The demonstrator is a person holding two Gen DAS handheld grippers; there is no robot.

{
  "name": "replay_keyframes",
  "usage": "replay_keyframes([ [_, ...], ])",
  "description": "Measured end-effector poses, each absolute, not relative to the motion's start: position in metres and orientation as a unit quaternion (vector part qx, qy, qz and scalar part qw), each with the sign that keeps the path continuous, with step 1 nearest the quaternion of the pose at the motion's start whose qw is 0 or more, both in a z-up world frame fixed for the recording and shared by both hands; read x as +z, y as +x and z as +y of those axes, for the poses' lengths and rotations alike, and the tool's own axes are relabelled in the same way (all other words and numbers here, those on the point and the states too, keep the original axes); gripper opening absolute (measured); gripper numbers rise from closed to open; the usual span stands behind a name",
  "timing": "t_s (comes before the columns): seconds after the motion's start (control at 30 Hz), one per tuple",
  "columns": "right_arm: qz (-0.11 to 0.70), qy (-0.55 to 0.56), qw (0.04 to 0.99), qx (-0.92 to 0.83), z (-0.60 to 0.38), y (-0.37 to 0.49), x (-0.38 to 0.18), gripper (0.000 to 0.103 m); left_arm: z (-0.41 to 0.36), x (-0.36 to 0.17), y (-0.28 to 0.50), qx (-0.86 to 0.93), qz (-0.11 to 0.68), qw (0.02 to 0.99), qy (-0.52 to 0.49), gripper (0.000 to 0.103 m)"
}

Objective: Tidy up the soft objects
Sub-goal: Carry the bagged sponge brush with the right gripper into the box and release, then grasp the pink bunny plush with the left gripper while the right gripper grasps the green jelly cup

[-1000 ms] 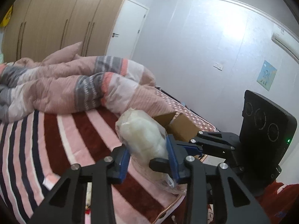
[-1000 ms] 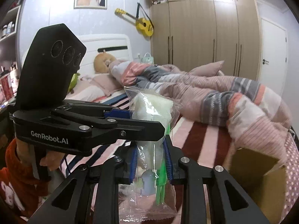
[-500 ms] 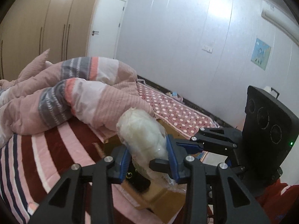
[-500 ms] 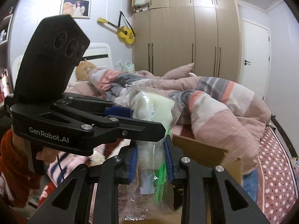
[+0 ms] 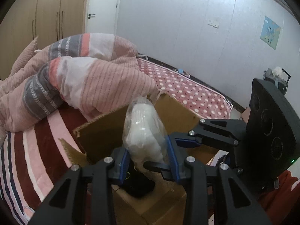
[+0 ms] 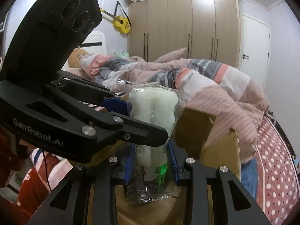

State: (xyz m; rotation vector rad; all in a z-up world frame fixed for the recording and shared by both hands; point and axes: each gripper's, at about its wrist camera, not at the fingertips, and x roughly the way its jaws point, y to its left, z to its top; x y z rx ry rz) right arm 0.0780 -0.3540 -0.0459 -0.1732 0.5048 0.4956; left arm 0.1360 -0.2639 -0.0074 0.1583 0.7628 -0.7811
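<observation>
Holding one clear plastic bag (image 5: 144, 131) between them, both grippers hang over an open cardboard box (image 5: 105, 131) on the bed (image 5: 28, 150). The left gripper (image 5: 148, 159) has its blue fingers (image 5: 123, 159) clamped on the bag's fat upper part, which is stuffed w/ white fluffy material. In the right wrist view the right gripper (image 6: 151, 166) sits lower on the same bag (image 6: 151, 112); its fingers (image 6: 172, 165) are opening, w/ the thin crinkled lower end of the bag between them and the pads close against the plastic. A green item (image 6: 161, 170) and a pale piece show inside that lower end, too small to tell what they are.

Box: directly beneath and just beyond both sets of fingers, flaps up, far flap behind the bag. Inside, below the left fingers, a dark object (image 5: 138, 187) lies on the box floor; can't tell what it is. The bag's bottom edge hangs over the box opening (image 6: 215, 140), not resting on anything visible.

Beyond the box, a pink-and-grey striped quilt (image 5: 84, 78) is bunched up, touching the far flaps. To the right of the fingers a red polka-dot blanket (image 5: 187, 93) covers the bed end. A red sleeve (image 6: 33, 183) shows at the lower left in the right wrist view.
</observation>
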Motion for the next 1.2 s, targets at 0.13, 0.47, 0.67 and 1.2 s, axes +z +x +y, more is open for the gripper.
replay_keyframes([
  [0.13, 0.273, -0.094, 0.931, 0.225, -0.357, 0.078, -0.047, 0.032, -0.270, -0.013, 0.136, -0.373, 0.374, 0.845, 0.080, 0.051],
  [0.47, 0.281, -0.105, 0.926, 0.227, -0.336, 0.064, -0.027, 0.064, -0.222, 0.022, 0.115, -0.337, 0.327, 0.881, 0.062, 0.088],
  [0.67, 0.264, -0.099, 0.920, 0.272, -0.296, 0.046, -0.002, 0.064, -0.159, 0.050, 0.089, -0.281, 0.292, 0.912, 0.058, 0.095],
  [1.2, 0.327, -0.102, 0.847, 0.407, -0.131, 0.041, -0.054, 0.062, 0.043, -0.002, 0.034, -0.125, 0.324, 0.938, 0.011, 0.101],
])
